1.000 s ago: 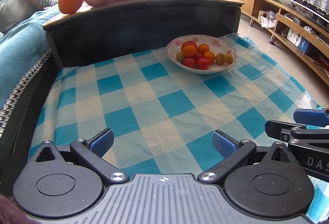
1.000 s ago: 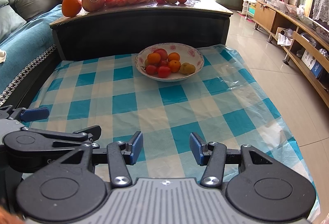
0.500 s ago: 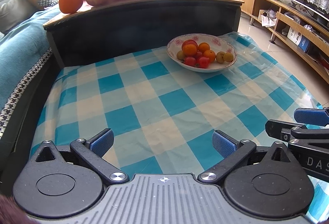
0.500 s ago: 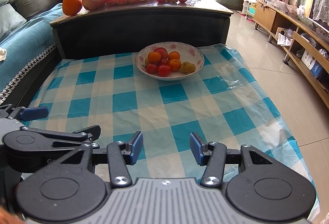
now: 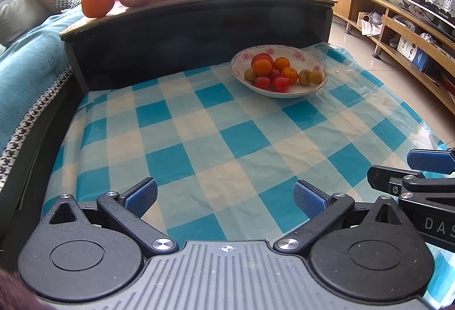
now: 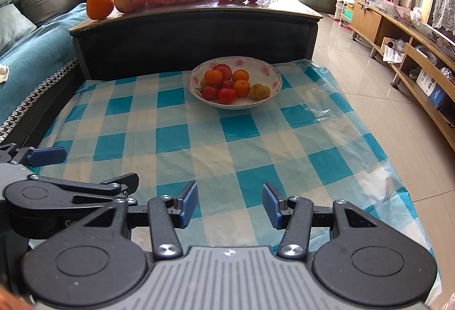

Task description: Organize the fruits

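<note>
The left gripper (image 5: 224, 195) has its jaws wide apart and empty; the right gripper (image 6: 229, 203) is about half spread, also empty. Both hang low over the checked cloth (image 6: 216, 145) on the tabletop. The bowl (image 6: 268, 74) of small fruits (image 6: 227, 84) stands at 12 o'clock, well apart. I think it is best to approach slowly and pinch one fruit gently. Behind, a dark table (image 6: 199, 34) carries more fruit; a sofa (image 6: 37, 34) is at 10 o'clock.

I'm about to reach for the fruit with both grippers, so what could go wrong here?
The fruit is heaped in the bowl; taking one piece could set its neighbours rolling out. The thin checked cloth may drag and wrinkle under a gripper. The orange on the dark table sits near the corner and might roll off.
</note>
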{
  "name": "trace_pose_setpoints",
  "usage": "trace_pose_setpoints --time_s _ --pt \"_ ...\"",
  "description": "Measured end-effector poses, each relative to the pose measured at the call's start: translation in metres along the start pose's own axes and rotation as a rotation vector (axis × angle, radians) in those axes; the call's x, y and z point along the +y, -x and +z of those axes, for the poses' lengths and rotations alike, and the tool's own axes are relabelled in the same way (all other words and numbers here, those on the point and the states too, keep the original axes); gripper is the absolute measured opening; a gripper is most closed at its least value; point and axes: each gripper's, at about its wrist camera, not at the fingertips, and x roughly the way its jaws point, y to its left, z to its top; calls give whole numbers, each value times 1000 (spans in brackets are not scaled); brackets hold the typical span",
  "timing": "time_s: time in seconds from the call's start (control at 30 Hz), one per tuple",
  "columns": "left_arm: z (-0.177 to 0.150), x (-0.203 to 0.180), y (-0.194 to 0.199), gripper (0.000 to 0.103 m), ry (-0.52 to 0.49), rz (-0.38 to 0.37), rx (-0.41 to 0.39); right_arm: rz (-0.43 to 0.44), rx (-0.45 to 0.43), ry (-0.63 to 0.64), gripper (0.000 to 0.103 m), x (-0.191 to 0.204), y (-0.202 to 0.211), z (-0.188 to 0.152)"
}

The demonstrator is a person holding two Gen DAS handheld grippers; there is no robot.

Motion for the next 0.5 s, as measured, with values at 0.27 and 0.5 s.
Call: trace_pose_setpoints --time_s 0.27,0.5 --pt "-3 1 1 103 -2 1 0 0 1 0 52 0 0 0" --pt "-4 1 1 103 0 0 1 0 0 1 52 0 1 0"
